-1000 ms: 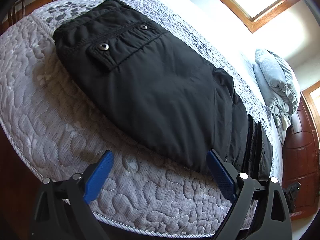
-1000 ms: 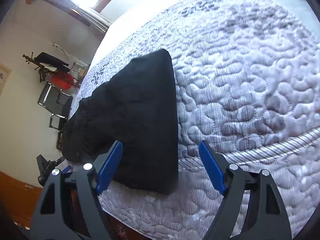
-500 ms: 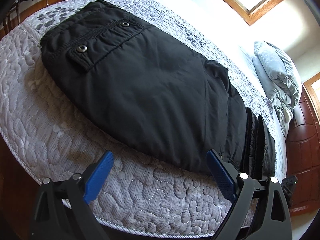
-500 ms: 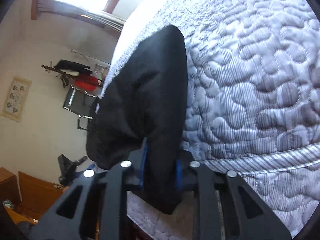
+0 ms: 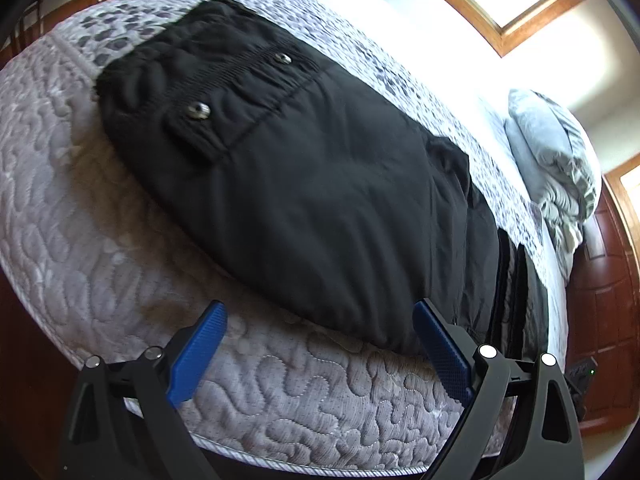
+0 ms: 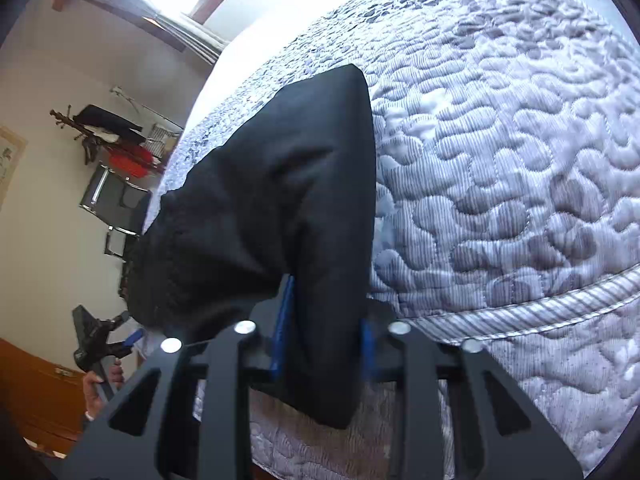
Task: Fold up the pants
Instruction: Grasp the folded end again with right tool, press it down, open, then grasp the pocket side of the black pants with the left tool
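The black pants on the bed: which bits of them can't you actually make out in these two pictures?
- Left wrist view: the pants are motion-blurred around the snap buttons; their stitching is unreadable.
- Left wrist view: the pants' far right end is squeezed at the fisheye rim, so the layers can't be counted.
- Right wrist view: the right gripper covers the pinched hem, hiding the grip depth.

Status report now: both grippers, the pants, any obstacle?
Right gripper shut on pants at the leg end. Left gripper open, above the mattress edge, holding nothing. Pants flat on bed. Nothing in the way.
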`<state>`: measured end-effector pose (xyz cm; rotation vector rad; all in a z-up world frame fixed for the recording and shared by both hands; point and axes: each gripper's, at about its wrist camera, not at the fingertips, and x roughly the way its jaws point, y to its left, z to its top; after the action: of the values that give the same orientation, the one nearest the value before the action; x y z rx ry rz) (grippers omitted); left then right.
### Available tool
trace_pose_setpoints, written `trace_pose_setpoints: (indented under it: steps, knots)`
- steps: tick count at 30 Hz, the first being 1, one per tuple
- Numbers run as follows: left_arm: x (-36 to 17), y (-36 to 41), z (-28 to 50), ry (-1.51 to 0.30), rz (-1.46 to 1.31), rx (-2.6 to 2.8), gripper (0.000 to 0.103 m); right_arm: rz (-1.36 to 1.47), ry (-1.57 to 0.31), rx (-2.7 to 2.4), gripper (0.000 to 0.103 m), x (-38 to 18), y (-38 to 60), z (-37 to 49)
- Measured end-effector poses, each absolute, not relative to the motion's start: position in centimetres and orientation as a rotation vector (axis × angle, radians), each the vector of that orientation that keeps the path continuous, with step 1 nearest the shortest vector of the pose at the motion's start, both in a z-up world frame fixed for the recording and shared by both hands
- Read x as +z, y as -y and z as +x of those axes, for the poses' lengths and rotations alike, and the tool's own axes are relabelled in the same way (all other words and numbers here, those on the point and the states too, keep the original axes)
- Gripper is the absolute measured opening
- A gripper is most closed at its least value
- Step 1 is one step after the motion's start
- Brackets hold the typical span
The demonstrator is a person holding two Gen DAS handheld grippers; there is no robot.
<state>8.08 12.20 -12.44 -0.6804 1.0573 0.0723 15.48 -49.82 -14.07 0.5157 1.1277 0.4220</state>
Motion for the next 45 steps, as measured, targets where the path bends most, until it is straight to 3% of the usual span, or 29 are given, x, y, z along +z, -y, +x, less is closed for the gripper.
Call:
trace_pose_setpoints:
  steps: [3,6,21,34,37,42,45]
  knots:
    - [-12.4,-14.8,7.1,-1.021,-0.746,0.135,0.095,0.464,-1.119,0.388,0.051,-13.1,49.1,15.1]
    - [-13.1,-16.9,6.4,-1.002,-0.816,0.179,0.095,0.451,-1.088,0.346,0.056,-12.2,50.2,14.3]
    - [-16.7,-23.9,9.3,-0.795,-1.186,0.060,0.095,0.486,-0.988,0.350,0.060,-8.9,48.6,10.3]
    - [-15.6,-22.3,12.9,-0.796,-1.111,0.136,0.094,0.472,-1.028,0.374,0.062,-9.9,45.7,10.9]
    - [-15.3,-21.9,13.3,-0.802,-1.082,0.170,0.066,0.456,-1.035,0.367,0.063,-10.1,45.4,10.8]
    - [-15.1,-22.0,12.4,-0.795,-1.084,0.165,0.059,0.458,-1.038,0.366,0.064,-10.6,45.5,10.8]
    - [-15.1,-22.4,11.6,-0.800,-1.072,0.161,0.045,0.455,-1.041,0.358,0.064,-10.8,45.5,10.7]
